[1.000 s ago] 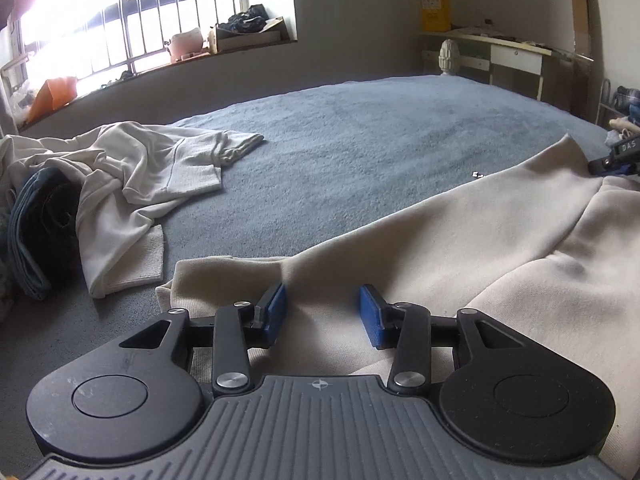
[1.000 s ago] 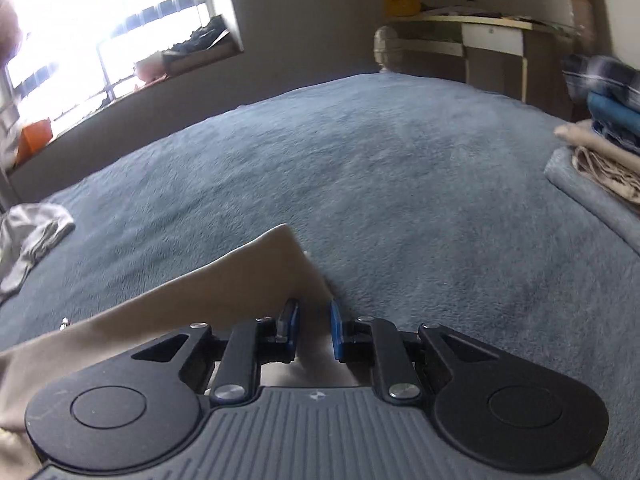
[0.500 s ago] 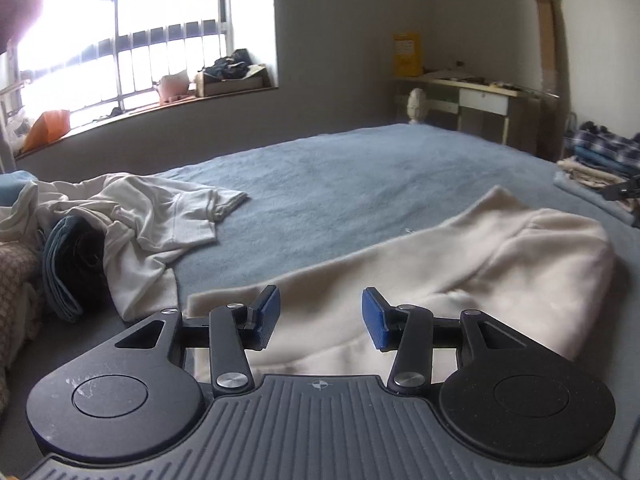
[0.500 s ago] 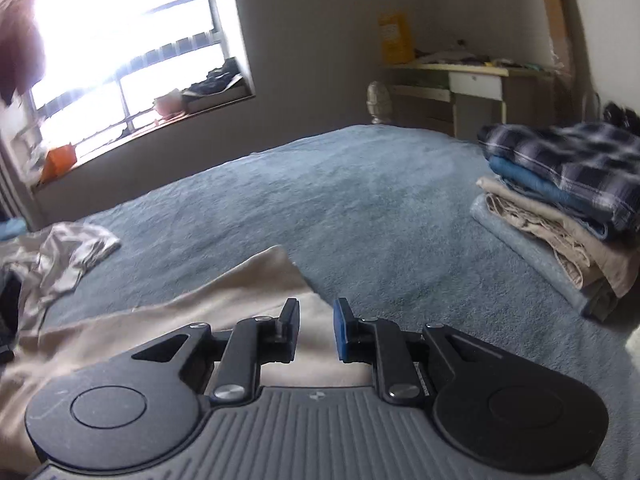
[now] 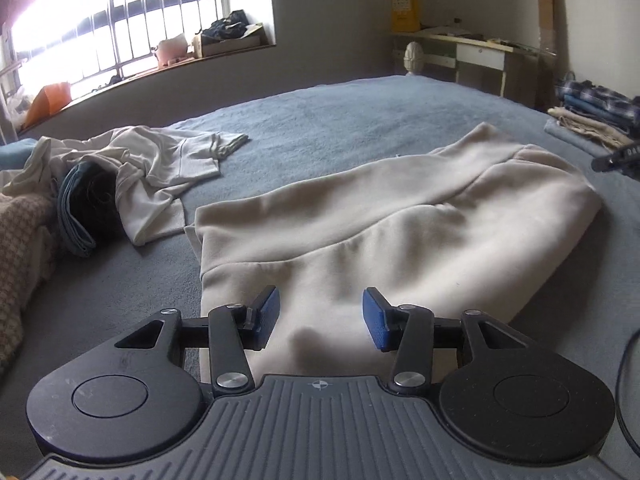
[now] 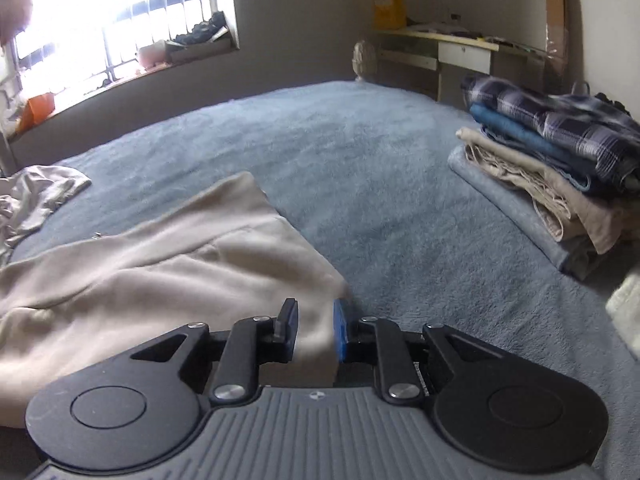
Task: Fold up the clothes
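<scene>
Below, the cream garment (image 5: 400, 216) lies under the released left hand-held gripper (image 5: 320, 320).

Each tool (image 5: 319, 322) (image 6: 314, 326): black linkage arms, silver screws, blue pads, ribbed grey base.

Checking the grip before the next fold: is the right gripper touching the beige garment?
Touching. The right wrist view shows the right gripper with beige garment fabric filling the narrow gap between its pads.

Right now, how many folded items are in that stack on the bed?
4 visible: a plaid shirt on top, blue jeans beneath, a beige garment, then a light-blue piece at the bottom. More may be hidden.
</scene>
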Tool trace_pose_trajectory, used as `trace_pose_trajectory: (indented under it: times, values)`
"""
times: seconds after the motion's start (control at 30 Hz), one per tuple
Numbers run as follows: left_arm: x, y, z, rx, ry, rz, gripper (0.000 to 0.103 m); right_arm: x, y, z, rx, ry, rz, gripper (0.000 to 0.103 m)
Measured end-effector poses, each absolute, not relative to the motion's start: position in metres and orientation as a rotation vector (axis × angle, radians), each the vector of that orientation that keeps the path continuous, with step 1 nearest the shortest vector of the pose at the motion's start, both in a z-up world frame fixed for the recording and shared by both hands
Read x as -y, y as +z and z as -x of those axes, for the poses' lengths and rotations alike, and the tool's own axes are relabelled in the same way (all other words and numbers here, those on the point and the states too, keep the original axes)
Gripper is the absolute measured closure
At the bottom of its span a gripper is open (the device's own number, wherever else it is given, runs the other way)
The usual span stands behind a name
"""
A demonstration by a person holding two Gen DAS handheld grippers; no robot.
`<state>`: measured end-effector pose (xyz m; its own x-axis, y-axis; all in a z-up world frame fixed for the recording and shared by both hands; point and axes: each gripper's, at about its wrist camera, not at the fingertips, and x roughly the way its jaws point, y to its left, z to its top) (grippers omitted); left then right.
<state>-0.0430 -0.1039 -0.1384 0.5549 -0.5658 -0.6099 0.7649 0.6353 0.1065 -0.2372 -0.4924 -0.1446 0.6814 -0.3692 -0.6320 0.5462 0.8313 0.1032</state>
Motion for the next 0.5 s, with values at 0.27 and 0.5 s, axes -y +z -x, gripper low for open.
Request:
trace_pose_trajectory:
  times: [0.27, 0.5]
  values:
    - [0.096, -0.161, 0.030, -0.621, -0.770, -0.264, 0.046, 0.456, -0.183, 0.213, -0.758, -0.451, -0.218, 0.084]
    - [0.085, -0.146, 0.038, -0.612, -0.741, -0.216, 0.047, 0.446, -0.155, 0.228, -0.763, -0.483, -0.304, 0.083]
